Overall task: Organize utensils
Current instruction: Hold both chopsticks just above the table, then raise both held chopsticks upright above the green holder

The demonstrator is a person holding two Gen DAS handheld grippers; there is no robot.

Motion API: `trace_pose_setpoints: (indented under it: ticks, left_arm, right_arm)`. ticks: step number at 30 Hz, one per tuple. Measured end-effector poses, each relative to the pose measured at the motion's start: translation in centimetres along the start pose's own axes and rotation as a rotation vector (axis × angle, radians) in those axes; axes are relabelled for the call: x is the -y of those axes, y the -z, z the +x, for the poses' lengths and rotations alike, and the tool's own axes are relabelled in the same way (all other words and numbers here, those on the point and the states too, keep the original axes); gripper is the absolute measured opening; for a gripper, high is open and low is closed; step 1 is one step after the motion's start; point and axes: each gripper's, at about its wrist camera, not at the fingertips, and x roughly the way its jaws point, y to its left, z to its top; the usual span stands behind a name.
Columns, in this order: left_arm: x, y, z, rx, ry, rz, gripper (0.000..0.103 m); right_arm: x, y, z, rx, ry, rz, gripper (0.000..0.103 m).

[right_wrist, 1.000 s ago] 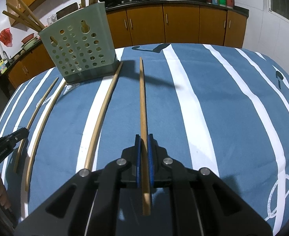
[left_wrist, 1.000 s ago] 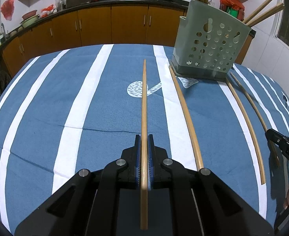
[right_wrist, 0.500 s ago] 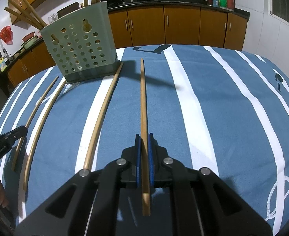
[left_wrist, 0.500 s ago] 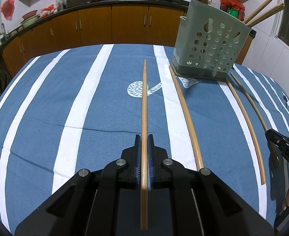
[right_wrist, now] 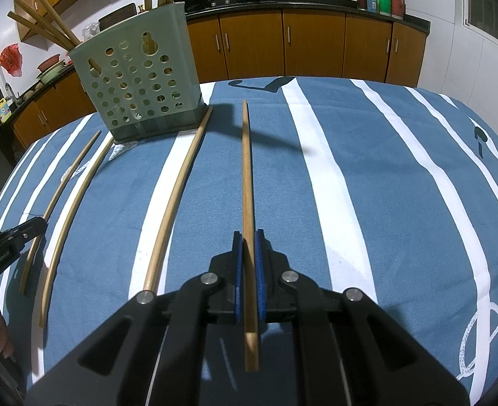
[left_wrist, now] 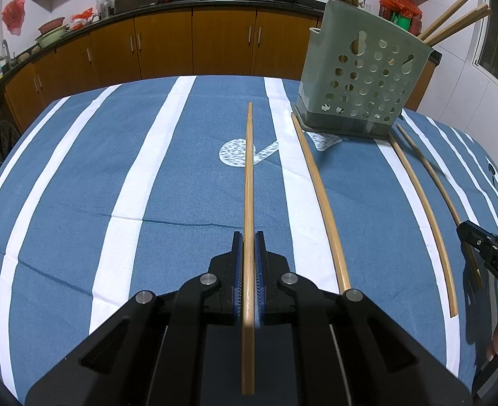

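My left gripper (left_wrist: 248,237) is shut on a long bamboo chopstick (left_wrist: 249,176) that points forward over the blue striped cloth. My right gripper (right_wrist: 247,235) is shut on another chopstick (right_wrist: 246,169), held above the cloth and casting a shadow. A green perforated utensil holder (left_wrist: 360,77) stands at the back right in the left wrist view and at the back left in the right wrist view (right_wrist: 137,81), with several chopsticks upright in it. Three loose chopsticks lie on the cloth (right_wrist: 178,196), (right_wrist: 73,209), (right_wrist: 56,199).
The table is covered by a blue cloth with white stripes (left_wrist: 130,176). Brown kitchen cabinets (left_wrist: 195,47) and a counter with woks stand behind it. The other gripper's tip shows at the right edge of the left view (left_wrist: 485,247).
The right gripper has risen and moved forward with its chopstick, so the holder looks nearer. The left gripper has hardly moved.
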Motion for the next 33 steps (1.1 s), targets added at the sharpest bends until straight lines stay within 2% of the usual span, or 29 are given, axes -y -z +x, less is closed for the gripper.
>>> trace_pose_setpoints:
  ticks: [12,17,22,27,33]
  left_arm:
    - [0.1,0.0,-0.2,-0.005,0.000,0.012,0.008]
    - [-0.3,-0.4,-1.4,0.021,0.008,0.010,0.008]
    - [-0.4,-2.0,-3.8,0.092,0.021,0.009,0.008]
    - [-0.6,-4.6,-7.3,0.213,0.041,0.004,0.008]
    - [-0.8,-6.9,-9.7,0.304,0.062,-0.002,0.007]
  right_arm:
    - [0.0,-0.1,0.0,0.001,0.006,-0.010,0.008]
    - [0.3,-0.9,-1.4,0.046,0.000,0.000,0.008]
    - [0.4,-3.0,-4.4,0.140,-0.009,-0.004,0.008]
    - [0.7,-5.2,-7.8,0.251,-0.025,0.007,0.008]
    - [0.8,-6.8,-10.0,0.327,-0.034,0.011,0.008]
